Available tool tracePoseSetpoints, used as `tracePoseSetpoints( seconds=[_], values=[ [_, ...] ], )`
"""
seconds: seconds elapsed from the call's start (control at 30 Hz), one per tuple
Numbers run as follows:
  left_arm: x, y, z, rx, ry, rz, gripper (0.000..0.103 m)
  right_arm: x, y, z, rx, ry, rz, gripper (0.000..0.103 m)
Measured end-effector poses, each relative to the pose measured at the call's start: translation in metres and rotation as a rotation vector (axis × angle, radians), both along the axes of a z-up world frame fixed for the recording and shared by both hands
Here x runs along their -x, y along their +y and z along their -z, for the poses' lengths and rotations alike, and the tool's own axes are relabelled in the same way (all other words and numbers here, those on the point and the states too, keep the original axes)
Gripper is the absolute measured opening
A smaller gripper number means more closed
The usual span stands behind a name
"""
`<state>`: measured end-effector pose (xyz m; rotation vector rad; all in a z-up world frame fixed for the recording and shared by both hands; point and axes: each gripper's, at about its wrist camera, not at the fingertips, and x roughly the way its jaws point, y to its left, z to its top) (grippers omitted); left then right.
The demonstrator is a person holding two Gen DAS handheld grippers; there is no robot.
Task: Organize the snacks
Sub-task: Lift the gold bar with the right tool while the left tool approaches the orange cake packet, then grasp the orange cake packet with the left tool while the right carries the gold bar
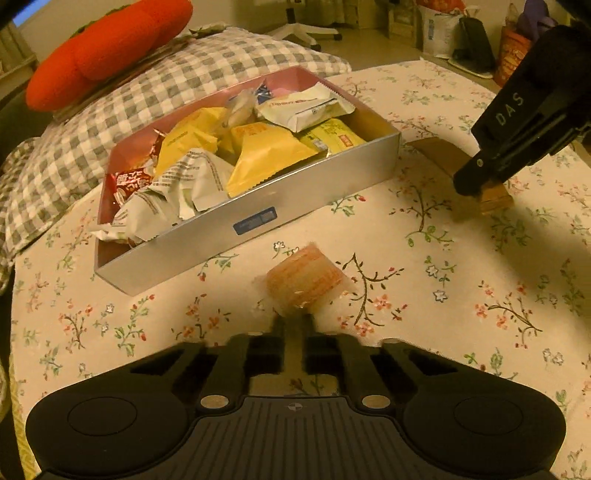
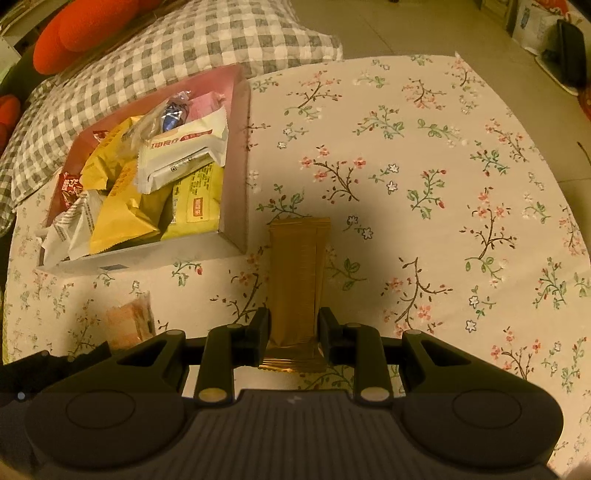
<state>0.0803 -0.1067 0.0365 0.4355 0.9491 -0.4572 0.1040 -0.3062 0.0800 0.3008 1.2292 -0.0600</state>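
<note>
A silver box with a pink inside holds several yellow, white and red snack packets. In front of it on the floral cloth lies a round pink snack in a clear wrapper. My left gripper is shut, its tips pinching the near edge of that wrapper. In the right wrist view my right gripper is shut on the near end of a long golden-brown bar, which lies to the right of the box. The pink snack shows at lower left there.
A grey checked cushion and an orange plush lie behind the box. The floral cloth stretches bare to the right of the bar. Bags and a chair base stand on the floor beyond the table edge.
</note>
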Motion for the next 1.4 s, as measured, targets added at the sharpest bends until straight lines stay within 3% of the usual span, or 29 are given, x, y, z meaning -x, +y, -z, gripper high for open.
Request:
tracePoseSetpoints(
  seconds=[0.63,1.4],
  values=[
    [0.005,0.021,-0.033,0.12,0.015,-0.011,0.0,0.011,-0.005,-0.023,-0.056,-0.036,-0.001,0.025],
    [0.007,0.034,-0.086,0.329,-0.001,-0.051,0.0,0.017,-0.003,-0.046,-0.108,-0.127,-0.019,0.025]
  ],
)
